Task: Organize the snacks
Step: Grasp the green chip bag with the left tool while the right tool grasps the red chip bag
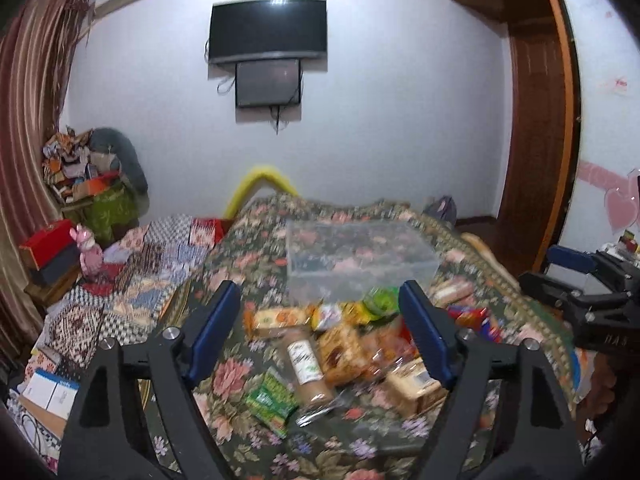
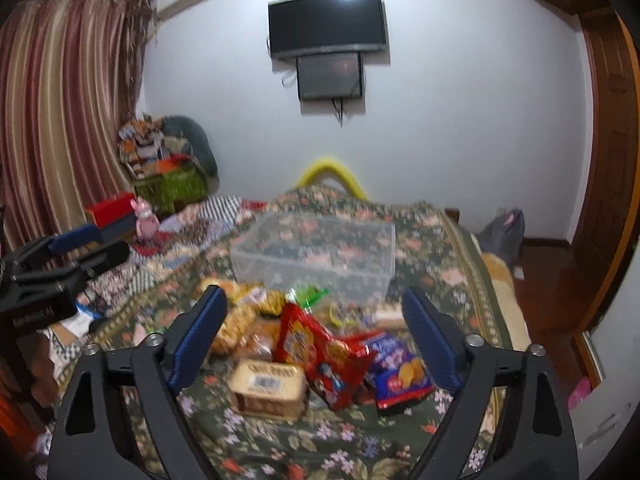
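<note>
A pile of snack packets lies on a floral bedspread (image 1: 240, 376). In the left wrist view I see a clear tube of biscuits with a white label (image 1: 306, 364), a green packet (image 1: 270, 398) and a beige biscuit pack (image 1: 414, 384). My left gripper (image 1: 320, 334) is open and empty above them. In the right wrist view a red snack bag (image 2: 320, 356), a blue chip bag (image 2: 398, 372) and the beige biscuit pack (image 2: 268, 388) lie under my right gripper (image 2: 314, 338), open and empty. An empty clear plastic box (image 1: 356, 256) stands behind the pile; it also shows in the right wrist view (image 2: 320, 252).
Patterned quilts (image 1: 132, 276) cover the bed's left side. A red box (image 1: 50, 240) and a pink toy (image 1: 90, 254) sit at the left by the curtain. A TV (image 1: 268, 30) hangs on the far wall. A wooden door (image 1: 536, 140) is at the right.
</note>
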The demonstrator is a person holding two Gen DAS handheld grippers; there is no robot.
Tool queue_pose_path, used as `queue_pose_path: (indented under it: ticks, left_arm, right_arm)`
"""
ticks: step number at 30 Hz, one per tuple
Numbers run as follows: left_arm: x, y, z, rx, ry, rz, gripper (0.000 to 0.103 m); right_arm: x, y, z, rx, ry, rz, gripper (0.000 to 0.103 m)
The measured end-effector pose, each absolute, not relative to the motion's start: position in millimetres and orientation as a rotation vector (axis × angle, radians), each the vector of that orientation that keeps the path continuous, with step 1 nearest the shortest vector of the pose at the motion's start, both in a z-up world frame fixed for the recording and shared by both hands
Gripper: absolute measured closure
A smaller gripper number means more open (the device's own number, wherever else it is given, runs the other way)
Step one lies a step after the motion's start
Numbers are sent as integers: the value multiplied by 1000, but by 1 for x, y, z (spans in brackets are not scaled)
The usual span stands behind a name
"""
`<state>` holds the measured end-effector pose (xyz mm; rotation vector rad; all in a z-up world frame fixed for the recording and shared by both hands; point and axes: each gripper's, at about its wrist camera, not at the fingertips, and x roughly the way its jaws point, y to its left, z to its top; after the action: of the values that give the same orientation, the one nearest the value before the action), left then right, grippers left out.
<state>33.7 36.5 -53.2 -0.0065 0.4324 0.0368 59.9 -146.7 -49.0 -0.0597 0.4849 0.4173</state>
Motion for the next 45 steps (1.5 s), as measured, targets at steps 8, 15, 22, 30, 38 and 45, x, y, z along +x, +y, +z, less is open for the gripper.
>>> queue_pose_path:
  ticks: [8,15,22,30,38,45]
  left_arm:
    - [64,73,-110,-51,642,44,36]
    - [87,88,-152,-101,782,23,36]
    - [102,105,-177,-130,837,55,36]
    - [106,115,-209,-214,913,9,36]
    - [102,101,-207,-162,875,-4,60]
    - [101,107,-201,-177,863,18,77]
  right_arm:
    - [86,-154,-84,-78,627,407,25]
    - [111,-145,-106,-74,720,417,29]
    - [129,-138,-122,-62,793,451,29]
    - [140,-125,-139,-61,852,488,28]
    - [139,-125,-140,-63,848,506,58]
    - [140,-136,-135,5,838,528,73]
